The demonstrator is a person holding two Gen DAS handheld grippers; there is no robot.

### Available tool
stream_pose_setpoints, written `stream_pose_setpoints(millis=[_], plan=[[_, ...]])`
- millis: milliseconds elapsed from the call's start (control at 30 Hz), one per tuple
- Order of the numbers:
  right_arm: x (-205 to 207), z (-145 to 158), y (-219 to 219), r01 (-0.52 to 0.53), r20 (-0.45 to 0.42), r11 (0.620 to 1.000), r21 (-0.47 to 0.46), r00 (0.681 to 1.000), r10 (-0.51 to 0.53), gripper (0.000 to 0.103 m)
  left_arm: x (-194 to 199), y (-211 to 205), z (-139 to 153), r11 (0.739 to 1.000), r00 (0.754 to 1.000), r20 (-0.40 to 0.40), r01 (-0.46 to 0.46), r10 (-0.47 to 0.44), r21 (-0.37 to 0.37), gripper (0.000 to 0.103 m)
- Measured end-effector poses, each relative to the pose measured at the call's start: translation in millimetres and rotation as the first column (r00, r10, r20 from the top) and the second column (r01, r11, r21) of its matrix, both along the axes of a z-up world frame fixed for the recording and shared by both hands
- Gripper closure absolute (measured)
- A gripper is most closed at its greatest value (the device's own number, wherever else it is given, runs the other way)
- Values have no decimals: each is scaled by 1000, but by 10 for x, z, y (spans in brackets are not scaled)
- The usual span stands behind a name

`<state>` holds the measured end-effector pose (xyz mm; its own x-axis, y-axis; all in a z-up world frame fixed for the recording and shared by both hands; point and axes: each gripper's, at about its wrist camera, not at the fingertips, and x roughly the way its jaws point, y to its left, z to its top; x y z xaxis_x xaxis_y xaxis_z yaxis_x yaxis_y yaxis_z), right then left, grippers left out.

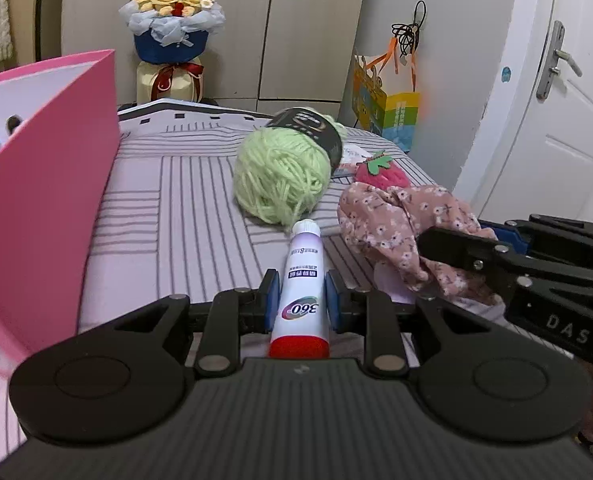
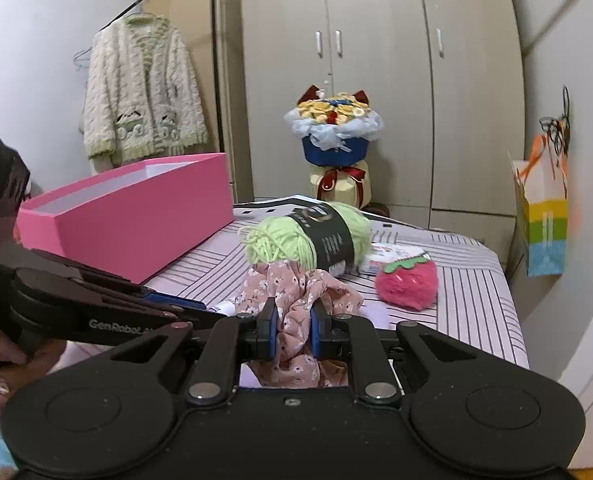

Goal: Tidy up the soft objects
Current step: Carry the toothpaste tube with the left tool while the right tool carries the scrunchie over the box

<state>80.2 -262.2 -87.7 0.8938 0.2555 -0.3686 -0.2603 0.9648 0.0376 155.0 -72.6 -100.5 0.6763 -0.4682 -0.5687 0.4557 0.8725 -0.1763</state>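
Note:
My left gripper (image 1: pixel 301 298) is shut on a white tube with a red end (image 1: pixel 302 292), which lies on the striped bed cover, cap pointing at a green yarn ball (image 1: pixel 282 174). My right gripper (image 2: pixel 294 326) is shut on a pink floral cloth (image 2: pixel 296 300); the cloth also shows in the left wrist view (image 1: pixel 392 220), beside the right gripper's body (image 1: pixel 536 272). A pink fuzzy strawberry (image 2: pixel 408 286) lies right of the cloth. The yarn ball (image 2: pixel 292 242) sits behind the cloth. An open pink box (image 2: pixel 136 216) stands at the left.
The pink box wall (image 1: pixel 44 184) fills the left of the left wrist view. A bouquet (image 2: pixel 334 136) stands behind the bed by a wardrobe. A colourful paper bag (image 2: pixel 544 220) hangs at the right. A knit cardigan (image 2: pixel 144 92) hangs at the back left. The bed's right edge drops off.

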Motion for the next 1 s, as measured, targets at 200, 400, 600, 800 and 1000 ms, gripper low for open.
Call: stream_pose_setpoints(millis=[200, 400, 600, 800, 1000], plan=[[-46, 82, 131, 6, 51, 997, -81, 999, -2, 85, -132, 200, 33, 1000, 1000, -8, -14, 14, -19, 80], [-134, 157, 164, -38, 26, 998, -49, 999, 40, 85, -239, 354, 85, 999, 1000, -8, -21, 21, -28, 80], [-226, 133, 246, -65, 2, 996, -53, 998, 66, 85, -314, 449, 118, 999, 1000, -6, -17, 17, -28, 80], [-350, 109, 260, -94, -34, 994, -57, 995, 92, 85, -386, 568, 178, 999, 1000, -23, -4, 3, -36, 80], [-463, 243, 326, -160, -46, 983, -93, 987, 156, 85, -493, 701, 329, 999, 1000, -20, 7, -8, -39, 80]])
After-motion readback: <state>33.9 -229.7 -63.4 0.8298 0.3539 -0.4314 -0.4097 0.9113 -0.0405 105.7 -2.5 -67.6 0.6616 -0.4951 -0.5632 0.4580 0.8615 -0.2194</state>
